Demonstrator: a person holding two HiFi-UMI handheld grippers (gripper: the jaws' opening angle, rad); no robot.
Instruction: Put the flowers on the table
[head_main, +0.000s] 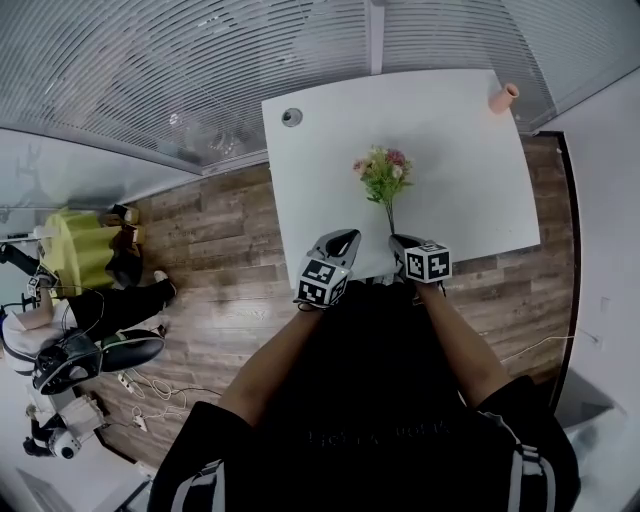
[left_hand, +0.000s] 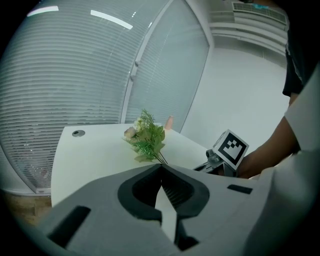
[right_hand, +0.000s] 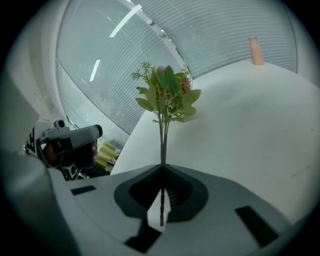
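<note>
The right gripper sits at the near edge of the white table, just below the middle of the head view. In its own view its jaws are pressed together on the thin dark stem of the flowers, which runs down between them. The flowers (pink blooms among green leaves) reach from the jaws out over the middle of the table top. Whether the leaves touch the top cannot be told.

The left gripper hangs just beside the right one, at its left in the head view, also at the near table edge. In the left gripper view its jaws meet at the tip with nothing between them, and the flowers stand just beyond that tip.

A small peach vase stands at the table's far right corner, upper right of the head view, well apart from the flowers. A round grommet sits near the far left corner. Wooden floor shows left of the table.
</note>
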